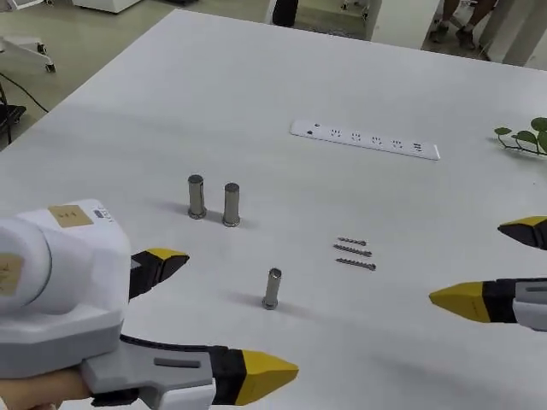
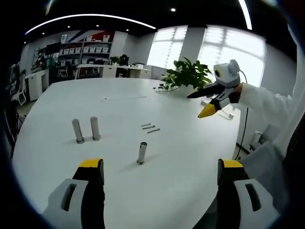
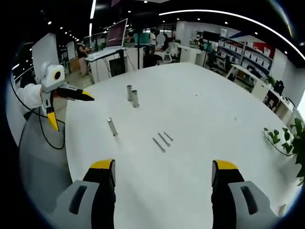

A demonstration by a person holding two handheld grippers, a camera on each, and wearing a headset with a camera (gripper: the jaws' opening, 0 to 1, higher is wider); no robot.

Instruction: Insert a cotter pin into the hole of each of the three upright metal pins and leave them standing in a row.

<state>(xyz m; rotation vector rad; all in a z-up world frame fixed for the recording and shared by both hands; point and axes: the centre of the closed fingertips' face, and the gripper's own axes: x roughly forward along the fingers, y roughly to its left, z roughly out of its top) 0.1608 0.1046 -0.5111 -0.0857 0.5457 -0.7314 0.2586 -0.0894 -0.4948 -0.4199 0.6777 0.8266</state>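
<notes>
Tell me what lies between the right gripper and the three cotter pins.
Nothing. In the right gripper view the table is bare from the right gripper to the cotter pins, and the head view shows the same.

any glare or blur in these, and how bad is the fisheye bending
Head view: soft even light, the three metal pins throw faint shadows to the left, no hard glare on the table. Left gripper view: fisheye bends the table edge, windows blown out white. Right gripper view: same bending, cotter pins small but distinct.
</notes>
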